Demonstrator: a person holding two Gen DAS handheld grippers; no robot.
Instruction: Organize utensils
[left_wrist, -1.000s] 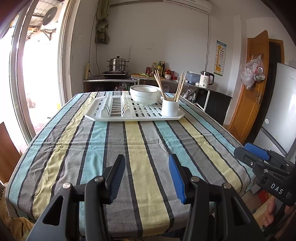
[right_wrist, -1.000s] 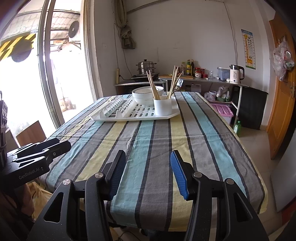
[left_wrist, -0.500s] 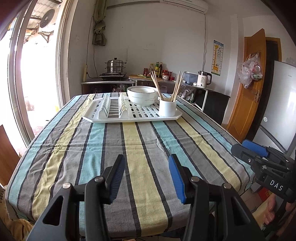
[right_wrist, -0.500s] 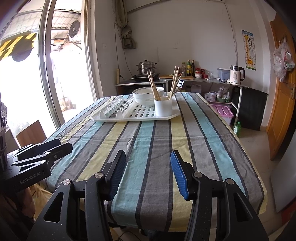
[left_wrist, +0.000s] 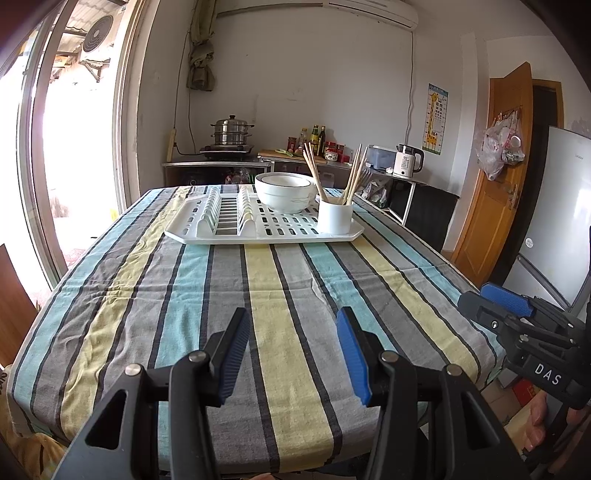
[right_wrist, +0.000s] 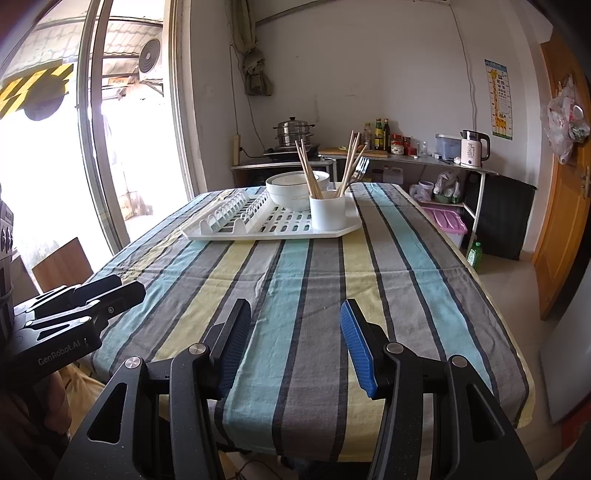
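A white utensil cup (left_wrist: 335, 220) (right_wrist: 327, 212) stands at the right front corner of a white dish rack (left_wrist: 236, 229) (right_wrist: 258, 229) on the far part of the table. Wooden chopsticks (left_wrist: 314, 171) (right_wrist: 306, 168) and a fork (right_wrist: 360, 166) stick up from the cup. Stacked white bowls (left_wrist: 284, 190) (right_wrist: 291, 188) sit behind it. My left gripper (left_wrist: 293, 334) is open and empty above the near table edge. My right gripper (right_wrist: 295, 332) is open and empty, also well short of the rack.
A striped tablecloth (left_wrist: 258, 295) covers the table. My right gripper shows at the right of the left view (left_wrist: 517, 321); my left gripper shows at the left of the right view (right_wrist: 74, 306). A counter with a steamer pot (left_wrist: 231, 131), bottles and a kettle (left_wrist: 406, 160) stands behind.
Both grippers have drifted slightly; the left view has tilted so the rack sits a little lower and nearer. Both stay open and empty.
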